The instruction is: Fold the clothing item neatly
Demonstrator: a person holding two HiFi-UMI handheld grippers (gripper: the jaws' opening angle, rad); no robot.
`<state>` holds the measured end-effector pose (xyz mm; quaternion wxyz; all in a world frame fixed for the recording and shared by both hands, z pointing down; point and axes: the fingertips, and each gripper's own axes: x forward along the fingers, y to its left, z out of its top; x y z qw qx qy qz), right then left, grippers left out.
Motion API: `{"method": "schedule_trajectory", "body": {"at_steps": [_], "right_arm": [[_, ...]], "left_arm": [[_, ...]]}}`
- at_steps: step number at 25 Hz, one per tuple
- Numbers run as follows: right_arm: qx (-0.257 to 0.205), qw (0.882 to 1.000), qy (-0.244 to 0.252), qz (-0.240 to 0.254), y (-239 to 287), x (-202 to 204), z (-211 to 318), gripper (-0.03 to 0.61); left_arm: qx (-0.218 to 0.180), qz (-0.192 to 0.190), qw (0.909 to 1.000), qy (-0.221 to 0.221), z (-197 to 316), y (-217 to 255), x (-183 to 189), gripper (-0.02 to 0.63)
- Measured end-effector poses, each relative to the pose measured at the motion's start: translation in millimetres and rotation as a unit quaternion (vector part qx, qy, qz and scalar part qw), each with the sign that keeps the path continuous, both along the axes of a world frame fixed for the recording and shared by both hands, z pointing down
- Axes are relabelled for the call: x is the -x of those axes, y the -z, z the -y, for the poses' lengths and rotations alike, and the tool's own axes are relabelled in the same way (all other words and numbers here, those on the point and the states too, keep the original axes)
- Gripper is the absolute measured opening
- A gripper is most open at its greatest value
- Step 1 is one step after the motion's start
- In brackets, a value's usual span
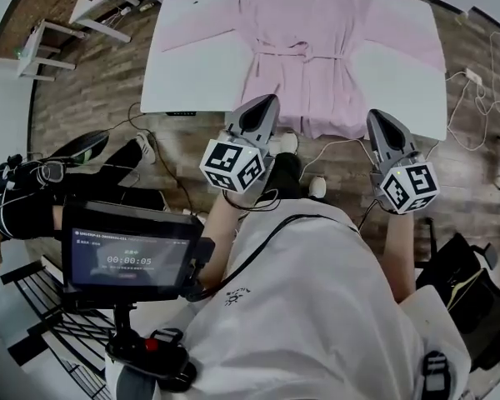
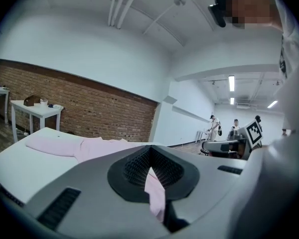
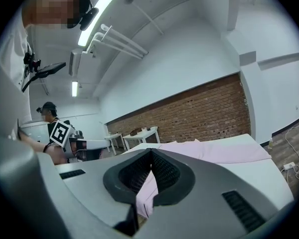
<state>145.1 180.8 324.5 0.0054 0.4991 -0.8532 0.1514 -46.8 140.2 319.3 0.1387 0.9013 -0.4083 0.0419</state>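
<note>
Pink robe [image 1: 304, 48] flat on white surface [image 1: 192, 65]. Long axis runs away from person: collar far, hem near, sleeves spread sideways. Left gripper [image 1: 269, 100] and right gripper [image 1: 377, 117] at near edge, jaws clenched together.

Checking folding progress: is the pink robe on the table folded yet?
No, the robe lies spread flat on the table, sleeves out.

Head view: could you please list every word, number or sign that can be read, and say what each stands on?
"00:00:05" on the dark screen at the person's left.
Smaller lines on that screen: too small to read.
Dark print on the person's white top: too small to read.
Cubes on the left gripper and right gripper: square coded markers, no letters.
Pink robe: no print visible.
</note>
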Motion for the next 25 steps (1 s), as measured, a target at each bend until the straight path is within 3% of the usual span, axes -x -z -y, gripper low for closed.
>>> {"method": "schedule_trajectory", "body": {"at_steps": [6,12,19,25], "right_arm": [[0.010,1.000,-0.010,-0.005,-5.9,13.0,73.4,0.003],[0.002,0.999,-0.030,-0.010,-0.4,19.2,114.0,0.003],[0.015,0.996,-0.092,-0.014,-4.9,14.6,175.8,0.003],[0.014,0.988,-0.150,-0.014,-4.0,-18.6,188.3,0.003]], "left_arm": [[0.001,-0.001,0.9999,-0.013,79.3,-6.5,7.3,0.002],[-0.005,0.016,0.9988,-0.045,119.7,-11.2,7.7,0.003],[0.016,0.017,0.9956,-0.091,198.0,-27.5,5.3,0.002],[0.022,0.025,0.9908,-0.131,224.1,-36.4,-18.0,0.003]]}}
